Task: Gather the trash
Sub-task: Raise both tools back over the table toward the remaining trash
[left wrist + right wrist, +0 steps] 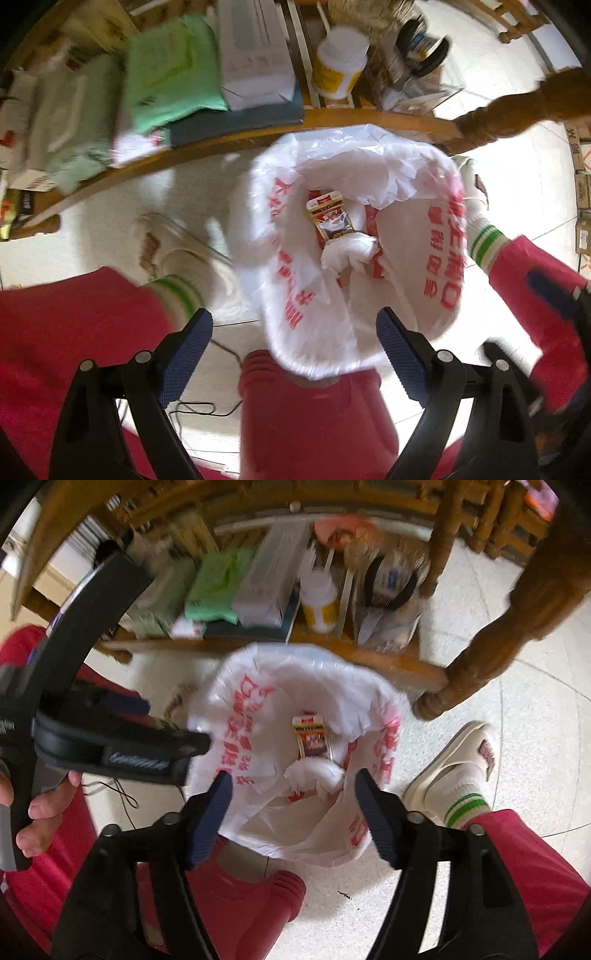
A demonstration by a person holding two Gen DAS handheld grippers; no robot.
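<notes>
Bagged bin (439, 280) on tiled floor (517, 177)

We record bright, even indoor light in both views. The pale floor (517, 177) is overexposed in the left wrist view, washing out its tile lines. The white trash bag (354, 236) shows glare along its upper folds. Motion blur smears the shelf items (173, 70) and the bag's red print in both views; the left tongs (295, 343) and right tongs (293, 805) stay comparatively sharp. Fisheye distortion bends the shelf edge (258, 646), and dark vignetting fills the frame corners.
</notes>
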